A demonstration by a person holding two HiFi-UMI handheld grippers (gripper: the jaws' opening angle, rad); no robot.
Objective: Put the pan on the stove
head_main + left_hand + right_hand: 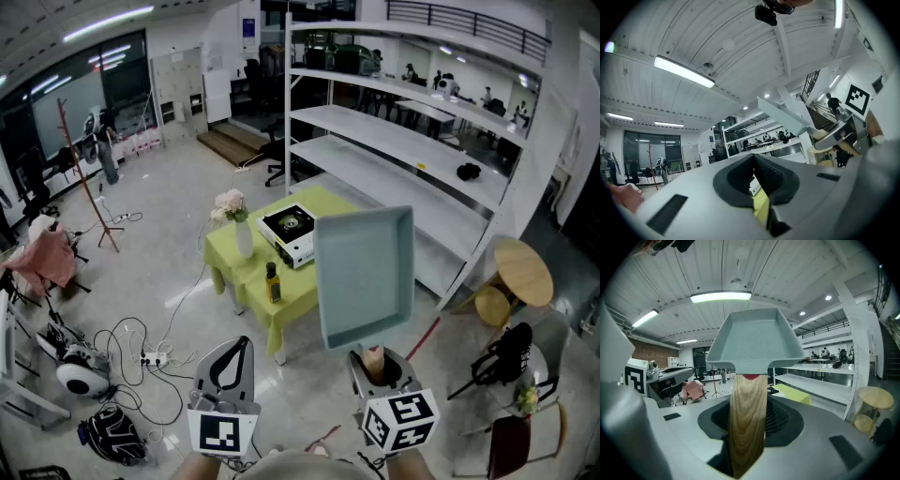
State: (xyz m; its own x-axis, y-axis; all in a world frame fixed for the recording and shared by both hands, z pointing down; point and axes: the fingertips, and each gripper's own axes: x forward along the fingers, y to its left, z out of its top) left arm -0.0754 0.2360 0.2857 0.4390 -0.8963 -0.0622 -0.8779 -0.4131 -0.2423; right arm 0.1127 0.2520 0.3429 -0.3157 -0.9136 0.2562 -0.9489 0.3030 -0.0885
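Note:
A rectangular grey-blue pan [366,272] with a wooden handle [749,413] is held up in the air, tilted. My right gripper [378,366] is shut on that handle, and the pan [754,341] fills the right gripper view ahead of the jaws. The portable stove [292,228], white with a black top, sits on a small yellow-green table [253,281] some way ahead and below. My left gripper [234,361] is beside the right one, low in the head view, shut and holding nothing. In the left gripper view the pan [785,115] shows off to the right.
On the table a dark bottle [273,282] and a white vase of flowers [242,234] stand left of the stove. White shelving [394,141] rises behind the table. A round wooden table [523,270] and a black chair [502,361] are at right. Cables [141,352] lie on the floor.

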